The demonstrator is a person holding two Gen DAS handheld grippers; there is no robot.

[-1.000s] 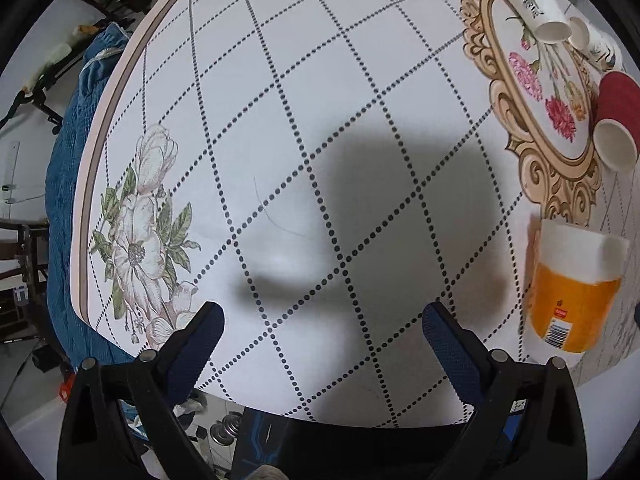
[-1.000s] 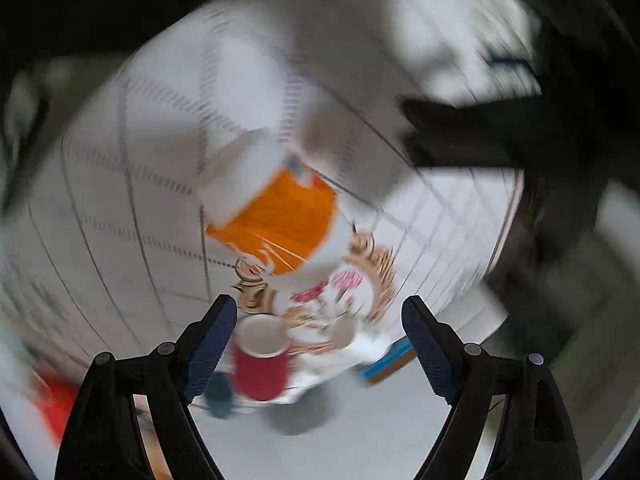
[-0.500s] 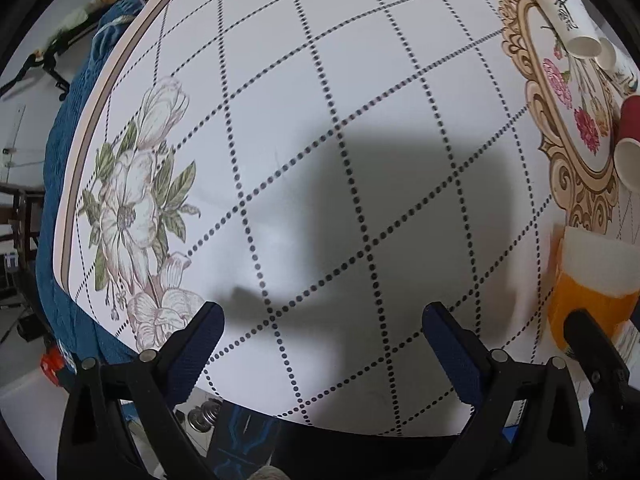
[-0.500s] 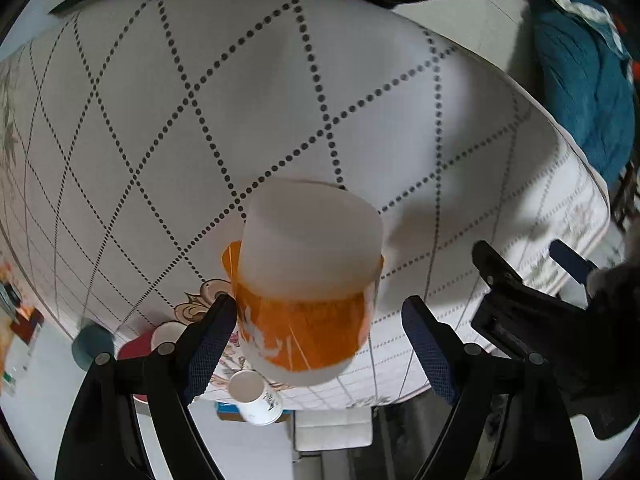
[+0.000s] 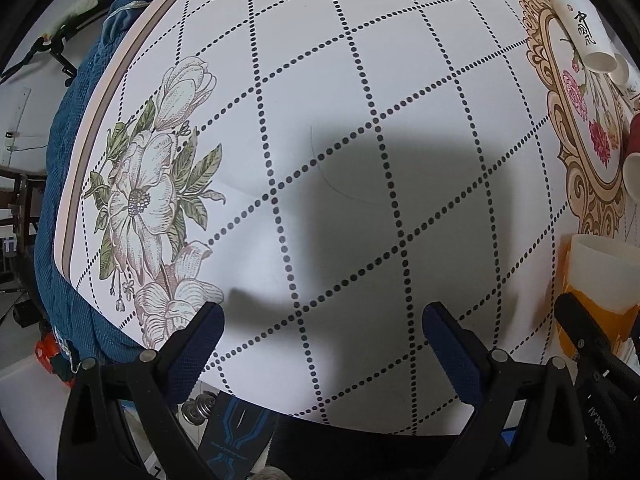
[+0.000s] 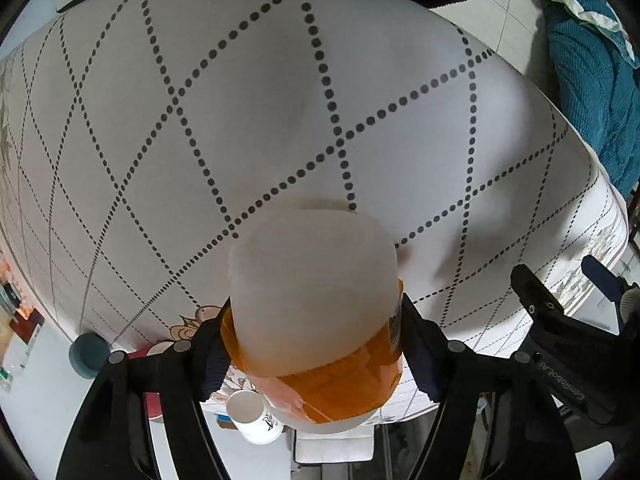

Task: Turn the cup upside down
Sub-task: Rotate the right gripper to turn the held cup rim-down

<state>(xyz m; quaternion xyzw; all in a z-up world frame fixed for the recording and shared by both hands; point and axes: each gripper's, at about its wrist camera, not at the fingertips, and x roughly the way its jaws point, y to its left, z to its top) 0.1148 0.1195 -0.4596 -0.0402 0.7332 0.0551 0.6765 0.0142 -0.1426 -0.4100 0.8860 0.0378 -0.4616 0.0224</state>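
Cup (image 6: 316, 320) and right gripper (image 6: 316, 350) are already joined: the two fingers (image 6: 210, 354) press the orange-banded lower wall from left and right, so this gripper is pinching the cup, not spread. In the right wrist view the cup's long axis runs roughly along the fingers, its white end pointing away from the camera toward the dotted tablecloth (image 6: 280, 100) and its wider end near the camera. Whether it hangs clear of the cloth or touches it, I cannot tell. In the left wrist view the cup (image 5: 600, 280) sits at the far right edge, well off to the side of the left gripper (image 5: 322, 334), whose fingers stand wide apart over bare cloth, holding nothing. My judgement: any turning-over is the right hand's work, rolling the wrist about the pinch line.
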